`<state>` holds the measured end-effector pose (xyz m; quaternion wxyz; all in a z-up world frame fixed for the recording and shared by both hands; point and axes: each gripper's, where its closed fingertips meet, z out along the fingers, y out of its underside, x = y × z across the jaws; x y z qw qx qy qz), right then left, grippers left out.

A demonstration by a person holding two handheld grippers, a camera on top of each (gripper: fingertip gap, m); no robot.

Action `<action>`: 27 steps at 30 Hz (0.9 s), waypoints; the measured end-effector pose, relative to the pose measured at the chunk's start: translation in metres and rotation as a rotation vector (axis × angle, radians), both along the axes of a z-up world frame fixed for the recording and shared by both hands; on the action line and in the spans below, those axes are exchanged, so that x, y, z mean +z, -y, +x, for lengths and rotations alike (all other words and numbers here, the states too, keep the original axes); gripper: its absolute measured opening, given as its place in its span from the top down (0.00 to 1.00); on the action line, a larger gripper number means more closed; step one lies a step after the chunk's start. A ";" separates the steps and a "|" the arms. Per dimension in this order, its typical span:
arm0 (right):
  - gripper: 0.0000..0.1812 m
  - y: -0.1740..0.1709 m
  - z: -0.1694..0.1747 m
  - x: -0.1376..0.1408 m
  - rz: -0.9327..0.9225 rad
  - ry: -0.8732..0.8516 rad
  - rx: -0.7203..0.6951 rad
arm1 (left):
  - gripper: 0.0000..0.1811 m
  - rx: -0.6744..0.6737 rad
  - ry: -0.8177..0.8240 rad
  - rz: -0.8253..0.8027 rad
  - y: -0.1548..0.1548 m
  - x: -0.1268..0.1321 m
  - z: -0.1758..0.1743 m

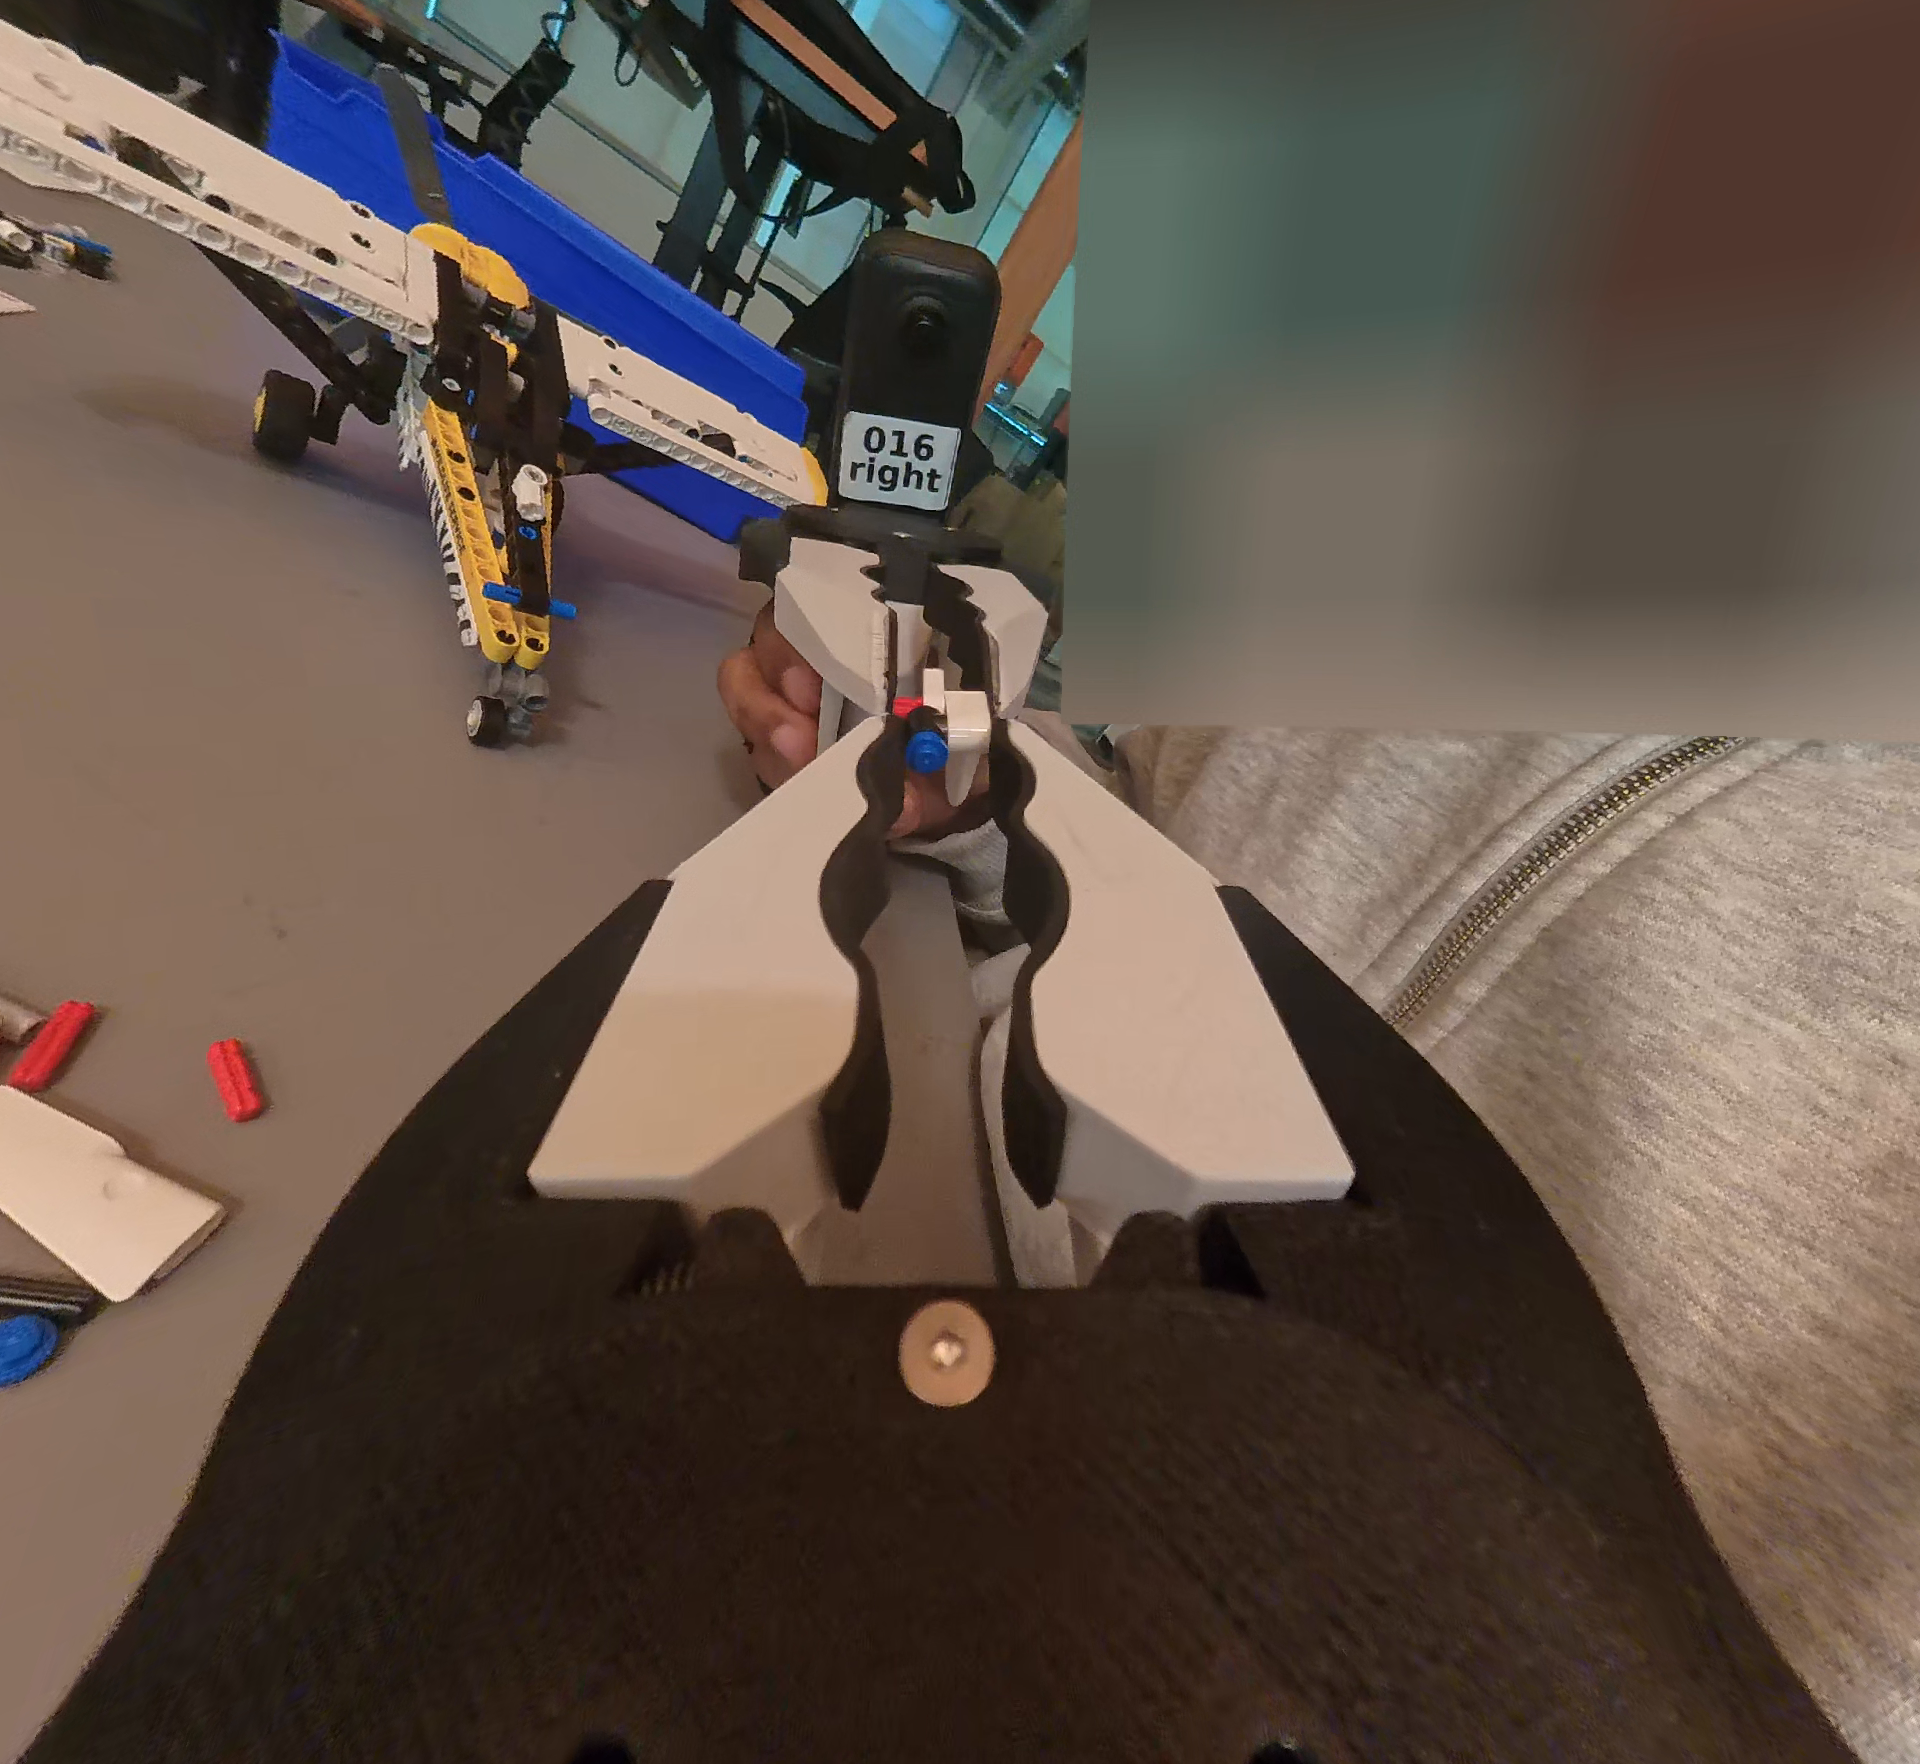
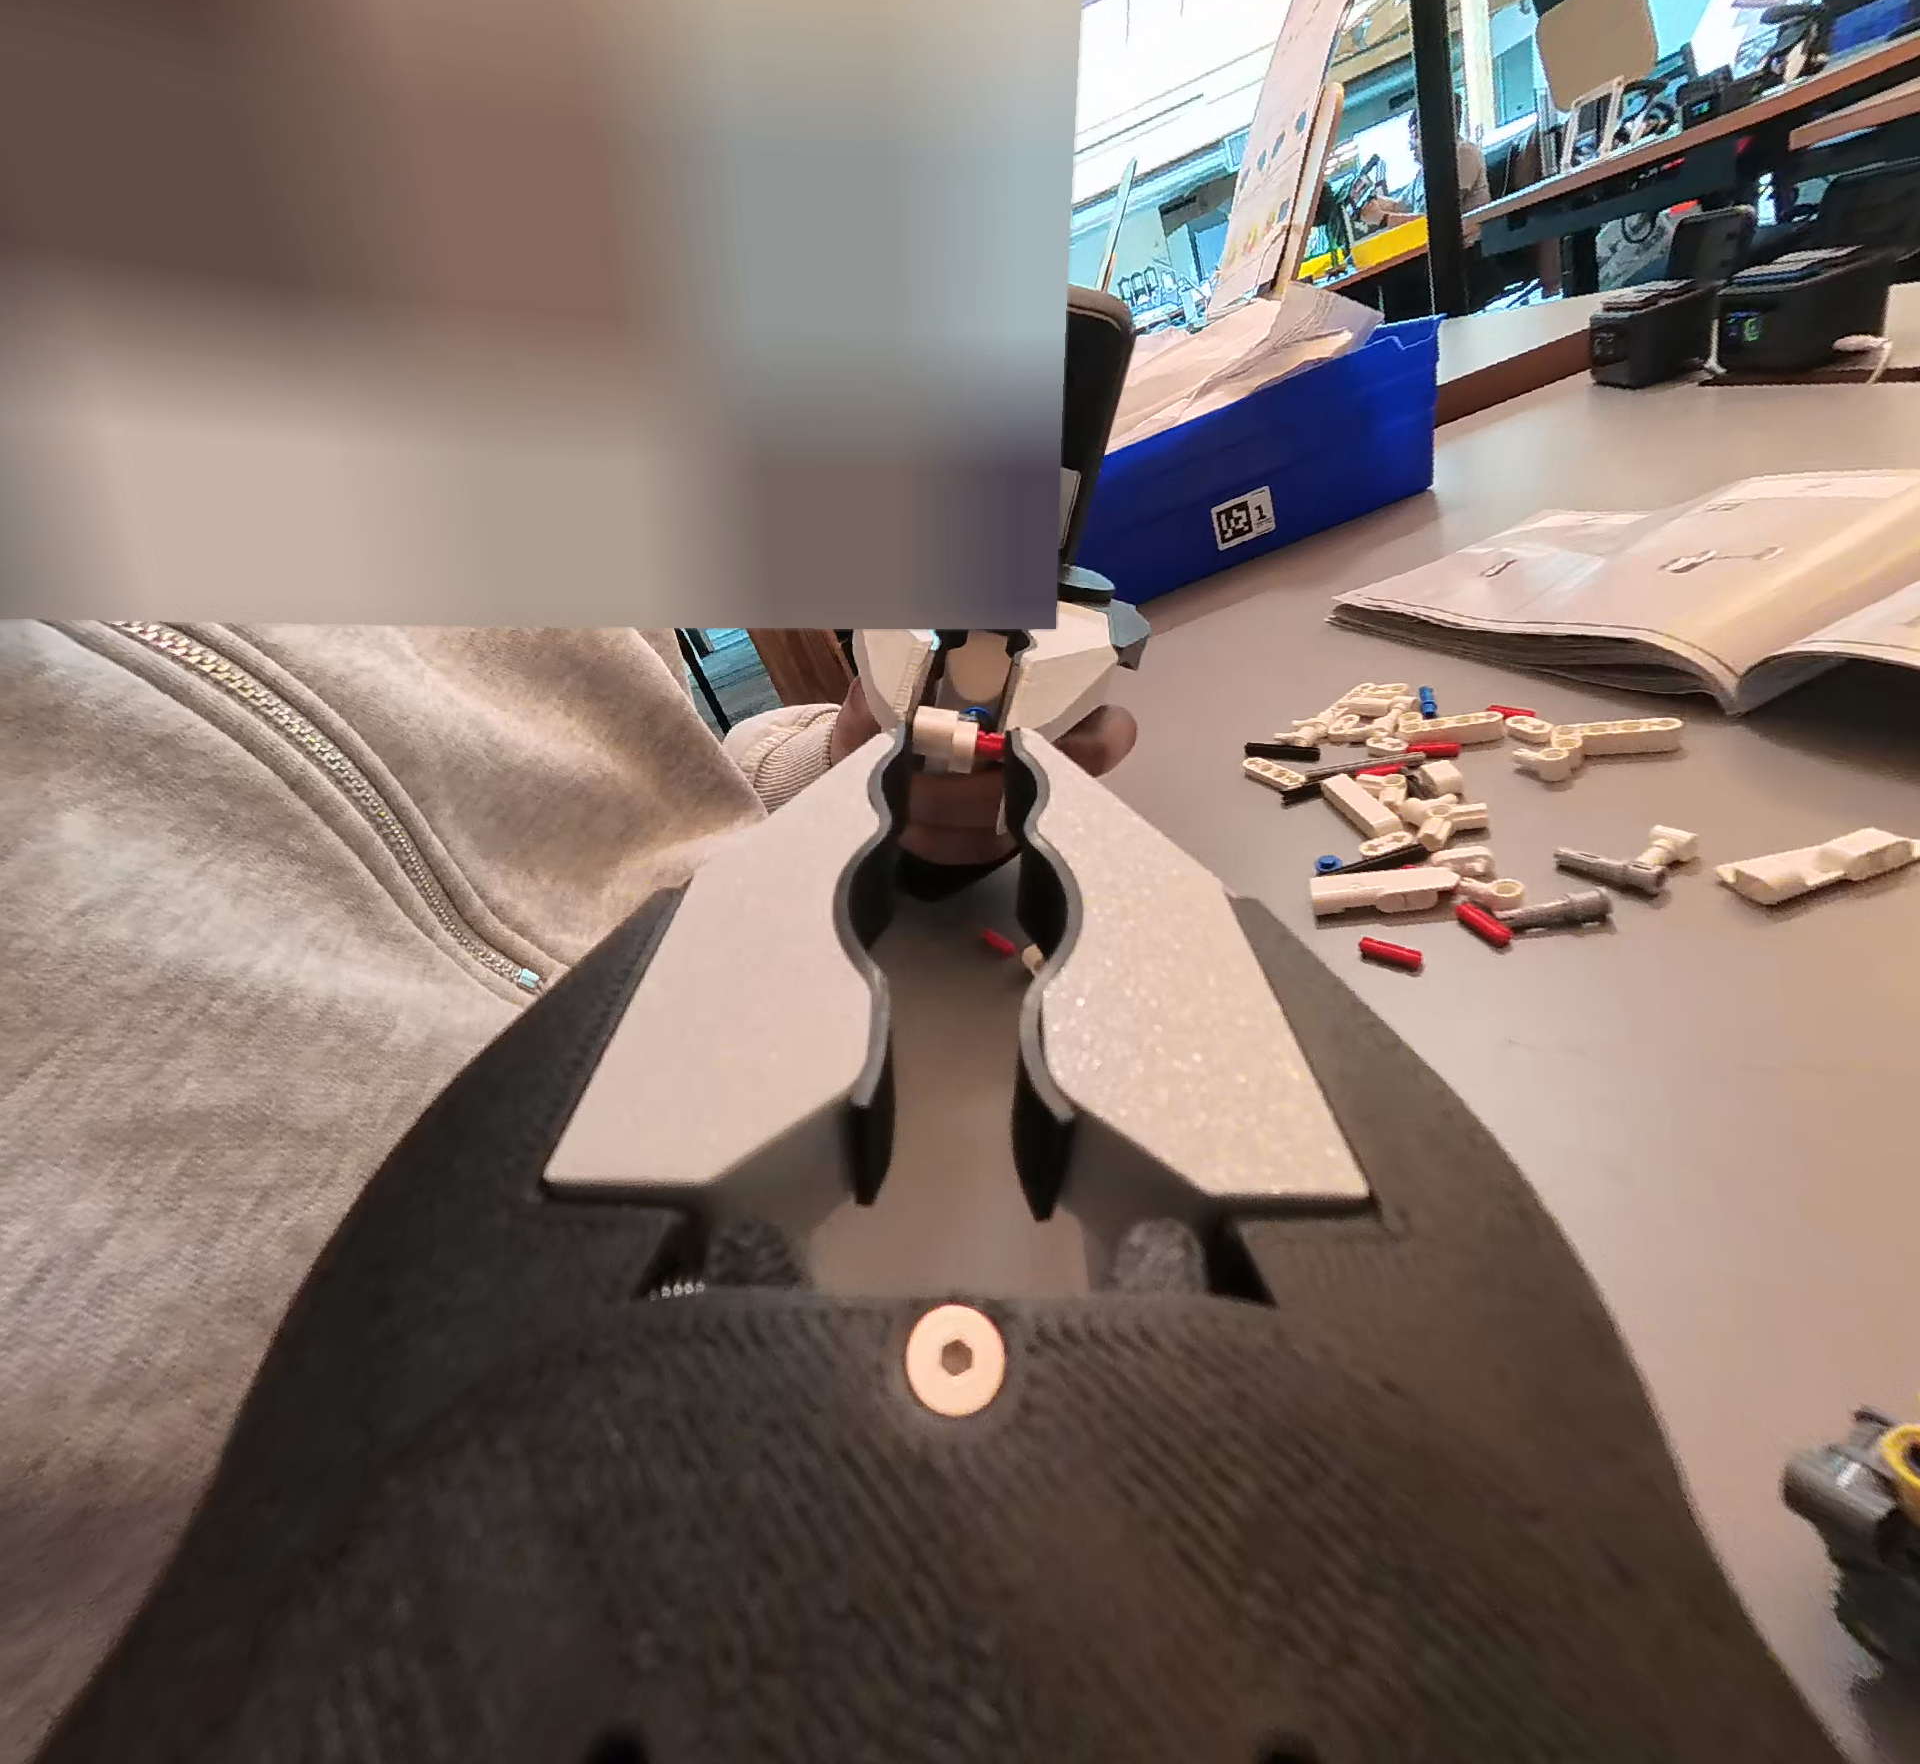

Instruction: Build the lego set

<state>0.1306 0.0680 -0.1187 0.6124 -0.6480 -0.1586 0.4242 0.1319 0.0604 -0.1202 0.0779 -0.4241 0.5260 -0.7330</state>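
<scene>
My left gripper (image 1: 938, 740) and right gripper (image 2: 956, 744) meet tip to tip above the table edge, in front of a person's grey zip top (image 1: 1558, 987). Both are shut on one small white connector piece (image 2: 935, 732). It carries a blue pin (image 1: 925, 753) on the left gripper's side and a short red axle (image 2: 992, 744) on the right gripper's side. The connector also shows in the left wrist view (image 1: 966, 719). A partly built yellow, white and black plane model (image 1: 468, 426) stands on its wheels at the left, well apart from both grippers.
A blue bin (image 2: 1278, 457) stands behind. A heap of loose white, grey, black and red pieces (image 2: 1403, 800) and an open instruction booklet (image 2: 1662, 582) lie to the right. Two red axles (image 1: 234, 1078) and a white panel (image 1: 94, 1195) lie at the left. The grey table (image 2: 1558, 1143) runs right. Both grippers' tips are close together, under 4 cm apart.
</scene>
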 end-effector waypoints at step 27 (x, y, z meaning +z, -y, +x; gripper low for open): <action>0.92 0.003 -0.002 -0.003 -0.023 0.006 0.031 | 0.93 -0.017 -0.006 0.015 0.003 -0.002 -0.001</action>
